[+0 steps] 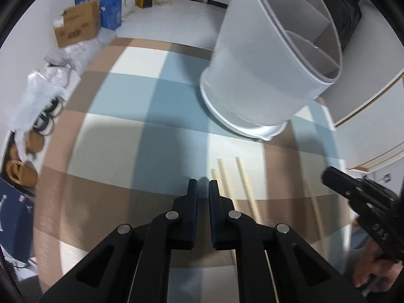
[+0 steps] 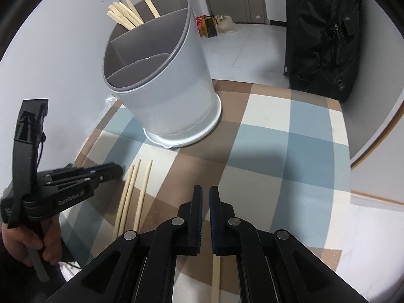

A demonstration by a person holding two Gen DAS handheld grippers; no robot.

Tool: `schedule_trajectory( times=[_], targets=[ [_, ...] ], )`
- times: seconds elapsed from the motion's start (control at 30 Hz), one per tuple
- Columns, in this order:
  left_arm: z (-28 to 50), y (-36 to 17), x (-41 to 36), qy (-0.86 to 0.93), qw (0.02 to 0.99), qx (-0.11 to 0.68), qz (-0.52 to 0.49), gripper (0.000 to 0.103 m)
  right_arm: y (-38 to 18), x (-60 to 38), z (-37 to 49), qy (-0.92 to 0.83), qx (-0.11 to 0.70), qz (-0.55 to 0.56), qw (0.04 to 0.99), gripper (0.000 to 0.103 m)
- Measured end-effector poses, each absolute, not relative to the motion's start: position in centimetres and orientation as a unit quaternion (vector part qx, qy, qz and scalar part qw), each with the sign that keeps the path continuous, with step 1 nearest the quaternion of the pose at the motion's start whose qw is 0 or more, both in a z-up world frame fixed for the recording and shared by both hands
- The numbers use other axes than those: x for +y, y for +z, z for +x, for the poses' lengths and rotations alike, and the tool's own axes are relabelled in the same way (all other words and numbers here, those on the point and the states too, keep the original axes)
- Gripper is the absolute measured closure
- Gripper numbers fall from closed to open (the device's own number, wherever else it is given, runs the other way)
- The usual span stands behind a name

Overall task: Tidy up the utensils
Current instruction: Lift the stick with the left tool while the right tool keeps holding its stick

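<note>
Checked in blue, brown and cream, a cloth covers the desk [image 2: 265,151], with a pale tiled floor, a black backpack [image 2: 325,32] and a cardboard box [image 1: 75,25] behind; the print on the box is too blurred to read. A white round utensil holder [image 2: 166,85] stands upright at the desk's far side, its grey insert split into three compartments; the rear one holds about seven wooden chopsticks [image 2: 126,12], tips leaning up and toward the wall. Three more loose chopsticks [image 2: 133,192] lie side by side on the cloth in front of the holder, long axes running from it toward the cameras; a fourth chopstick [image 2: 216,277] lies apart, under the right gripper [image 2: 205,197]. Both the right gripper and the left gripper [image 1: 202,189], just beside the three, have their jaws drawn close together with nothing between them. Embossed lettering on the left gripper's arm cannot be made out.
</note>
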State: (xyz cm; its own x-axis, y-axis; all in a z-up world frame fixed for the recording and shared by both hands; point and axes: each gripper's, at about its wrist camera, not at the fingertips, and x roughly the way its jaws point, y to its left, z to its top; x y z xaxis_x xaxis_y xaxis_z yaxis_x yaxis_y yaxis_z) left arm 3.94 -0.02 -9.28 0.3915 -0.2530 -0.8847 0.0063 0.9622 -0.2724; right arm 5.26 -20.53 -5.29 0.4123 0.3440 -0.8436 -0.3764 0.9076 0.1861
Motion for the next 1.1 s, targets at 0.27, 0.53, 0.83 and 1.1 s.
schedule_trajectory(
  times=[0.27, 0.53, 0.83, 1.1],
  targets=[
    [3.4, -9.0, -1.9, -0.085, 0.828, 0.548, -0.081, 0.095, -5.3, -20.6, 5.6, 0.219, 0.496, -0.005, 0.84, 0.098],
    [2.6, -8.9, -2.4, -0.08, 0.837, 0.539, -0.051, 0.088, -5.1, -20.3, 5.5, 0.223, 0.492, -0.003, 0.841, 0.098],
    [3.8, -9.0, -2.7, -0.061, 0.826, 0.56, -0.026, 0.088, -5.0, -20.2, 5.5, 0.223, 0.49, -0.006, 0.843, 0.098],
    [4.9, -9.3, -3.5, -0.022, 0.815, 0.579, -0.01, 0.088, -4.8, -20.5, 5.7, 0.221, 0.488, 0.0, 0.844, 0.098]
  ],
)
